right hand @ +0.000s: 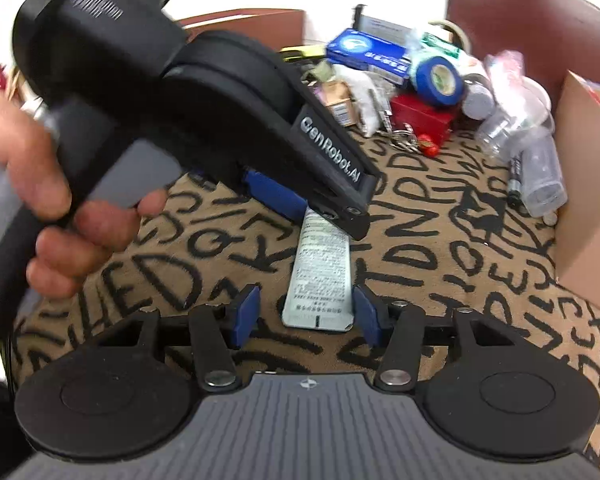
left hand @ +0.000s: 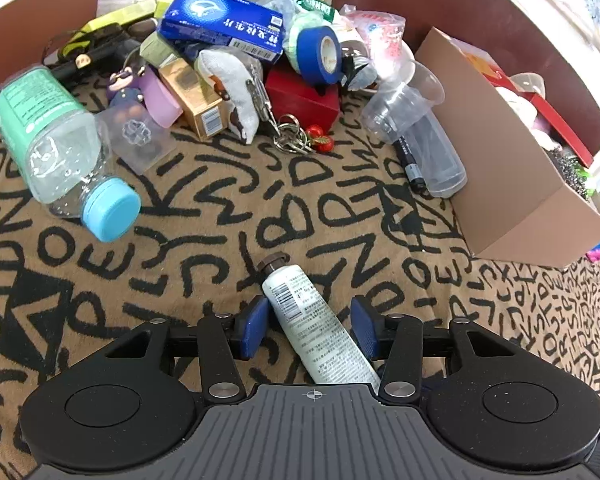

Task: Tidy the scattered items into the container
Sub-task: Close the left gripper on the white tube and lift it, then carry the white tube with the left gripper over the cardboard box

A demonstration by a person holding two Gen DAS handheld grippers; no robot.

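Observation:
A white tube with a brown cap (left hand: 314, 320) lies on the letter-patterned cloth. My left gripper (left hand: 310, 326) is open, its blue pads on either side of the tube, not pressing it. In the right wrist view the same tube (right hand: 320, 276) lies ahead, its flat end between the open right gripper (right hand: 306, 312) pads. The left gripper's black body (right hand: 220, 92), held by a hand, sits over the tube's far end. The cardboard box (left hand: 512, 184) stands at the right with items inside.
A pile of items lies at the back: blue medicine box (left hand: 224, 24), blue tape roll (left hand: 320, 54), red box (left hand: 304, 100), keys (left hand: 288, 136), clear cups (left hand: 404, 100), black marker (left hand: 410, 160). A water bottle with a blue cap (left hand: 60, 148) lies at left.

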